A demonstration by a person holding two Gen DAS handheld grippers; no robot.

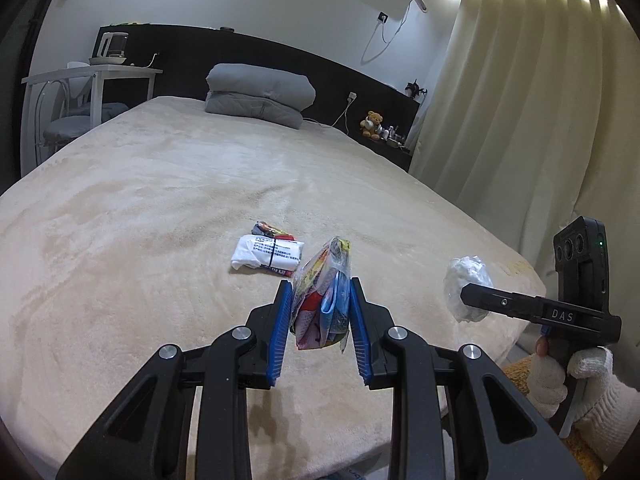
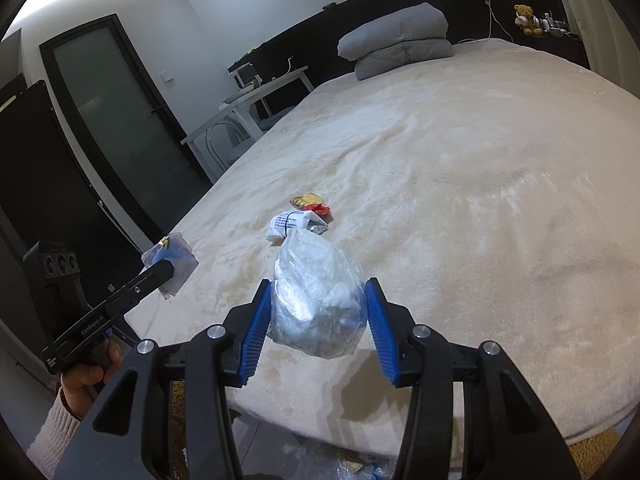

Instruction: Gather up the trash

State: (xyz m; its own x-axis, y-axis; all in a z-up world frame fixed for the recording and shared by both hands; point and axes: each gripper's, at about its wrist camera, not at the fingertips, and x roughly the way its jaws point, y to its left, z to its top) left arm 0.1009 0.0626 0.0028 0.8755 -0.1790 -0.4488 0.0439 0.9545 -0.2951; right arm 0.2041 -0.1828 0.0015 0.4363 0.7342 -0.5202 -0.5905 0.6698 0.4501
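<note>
Your left gripper (image 1: 320, 312) points forward and slightly down, its blue pads (image 1: 280, 332) pressed onto a wrapper (image 1: 324, 292). Your right gripper (image 2: 318, 320) points the same way, pads (image 2: 380, 328) clamped on a clear bag (image 2: 316, 300). Your right hand (image 1: 568, 376), gloved in white, wraps its handle. Your left hand (image 2: 86, 376) is bare, a knit sleeve (image 2: 52, 436) at the wrist.

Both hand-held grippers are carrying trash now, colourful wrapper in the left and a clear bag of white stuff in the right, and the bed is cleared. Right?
Not quite: the bed isn't cleared. The left wrist view shows a white packet and a small red-yellow wrapper on it. The left hand-held gripper holds the colourful wrapper, the right hand-held gripper the clear bag.
</note>
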